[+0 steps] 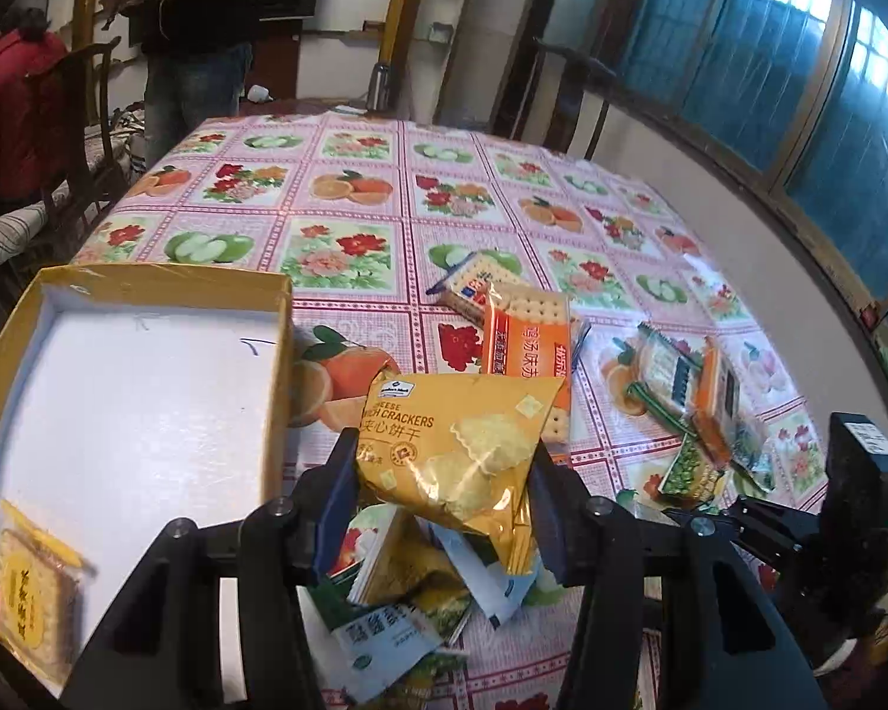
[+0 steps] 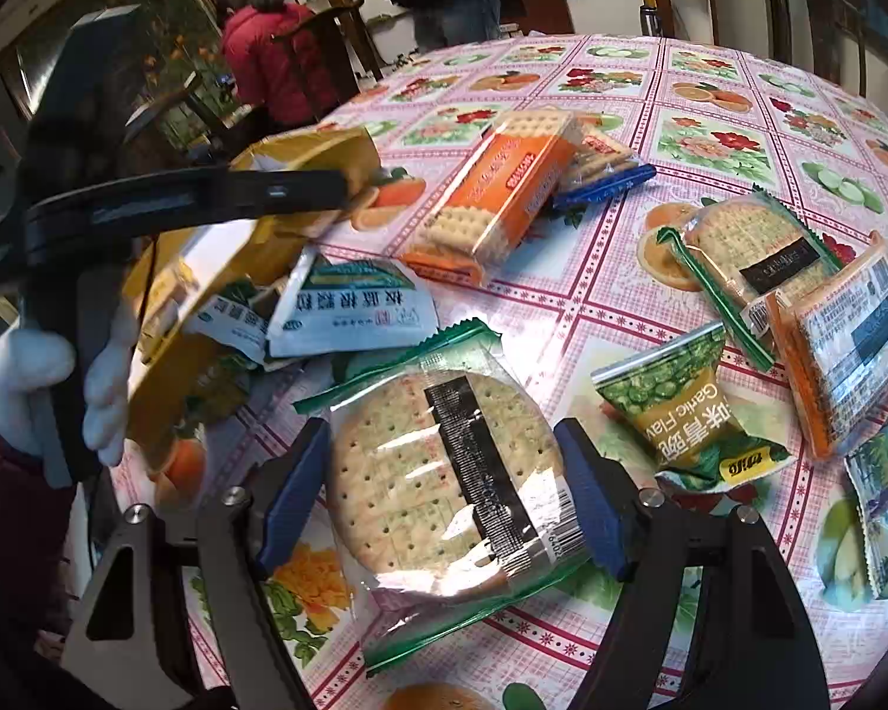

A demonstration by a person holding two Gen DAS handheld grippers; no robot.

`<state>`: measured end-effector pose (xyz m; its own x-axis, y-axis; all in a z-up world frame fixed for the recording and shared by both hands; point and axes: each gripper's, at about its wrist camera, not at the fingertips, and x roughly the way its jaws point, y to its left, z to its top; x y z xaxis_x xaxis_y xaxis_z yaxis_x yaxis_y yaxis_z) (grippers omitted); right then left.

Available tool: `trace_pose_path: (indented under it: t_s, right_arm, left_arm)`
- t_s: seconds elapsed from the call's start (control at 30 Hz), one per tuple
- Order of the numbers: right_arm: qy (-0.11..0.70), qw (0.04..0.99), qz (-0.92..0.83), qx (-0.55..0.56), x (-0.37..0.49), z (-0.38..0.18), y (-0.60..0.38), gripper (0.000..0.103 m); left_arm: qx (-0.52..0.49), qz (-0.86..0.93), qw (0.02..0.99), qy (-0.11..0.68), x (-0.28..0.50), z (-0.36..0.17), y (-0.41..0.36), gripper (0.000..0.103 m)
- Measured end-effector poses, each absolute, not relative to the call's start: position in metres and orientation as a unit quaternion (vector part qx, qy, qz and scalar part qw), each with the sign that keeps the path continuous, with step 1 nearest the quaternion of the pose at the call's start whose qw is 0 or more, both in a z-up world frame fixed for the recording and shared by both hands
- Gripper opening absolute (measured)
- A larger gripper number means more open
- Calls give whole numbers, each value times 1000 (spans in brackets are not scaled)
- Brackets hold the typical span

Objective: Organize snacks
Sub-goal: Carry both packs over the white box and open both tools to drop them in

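the left tongs [image 1: 444,473] are clenched on a yellow cheese cracker pouch [image 1: 453,444], one blue pad pressed to each side of it, the pouch lifted clear of the heap of small packets [image 1: 402,603] below. the pouch looks light and puffy, its film slick and crinkly; the crackers inside will likely crumble under a hard squeeze, so a gentle pinch across the soft middle, or on a crimped seal, seems the safer hold.

the right tongs [image 2: 444,485] stand released, jaws wide apart on either side of a round cracker pack [image 2: 444,473] with green sealed ends. the pack lies flat on the counter [image 2: 710,136] and i cannot see the pads touching it. the disc reads as stiff but brittle, its clear wrap slippery; taking it across the rim rather than by the loose film ends would probably hold better.

further out on the flowered cloth lie an orange cracker sleeve [image 2: 497,201], a green pea packet [image 2: 687,408] and more wrapped crackers [image 2: 758,248] at the right, all loose and well apart from any container.

the one container is a yellow box [image 1: 136,390] with a white inside, just left of the left tongs. it holds a single yellow cracker pack [image 1: 32,597] in its near corner; the rest of its floor is bare. in the right view, a white-gloved hand [image 2: 59,378] grips the left tool's handle.
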<state>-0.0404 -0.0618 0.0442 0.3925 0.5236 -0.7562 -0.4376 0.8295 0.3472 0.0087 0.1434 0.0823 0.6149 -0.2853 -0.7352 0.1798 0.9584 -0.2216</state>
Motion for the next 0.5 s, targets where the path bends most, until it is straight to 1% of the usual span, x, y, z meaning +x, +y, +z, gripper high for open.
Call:
trace_pose_path:
  t_s: [0.13, 0.23, 0.4, 0.5]
  right_arm:
    - [455, 838, 296, 61, -43, 54, -60, 77]
    - [446, 834, 315, 76, -48, 74, -49, 77]
    - [436, 823, 359, 71, -48, 107, 2, 77]
    - [443, 815, 368, 60, -34, 110, 42, 77]
  left_arm:
    - [-69, -108, 911, 392, -21, 105, 178, 52]
    - [-53, -77, 921, 377, -37, 112, 203, 52]
    - [-74, -40, 922, 378, -43, 100, 252, 52]
    - [-96, -26, 918, 384, -40, 87, 277, 52]
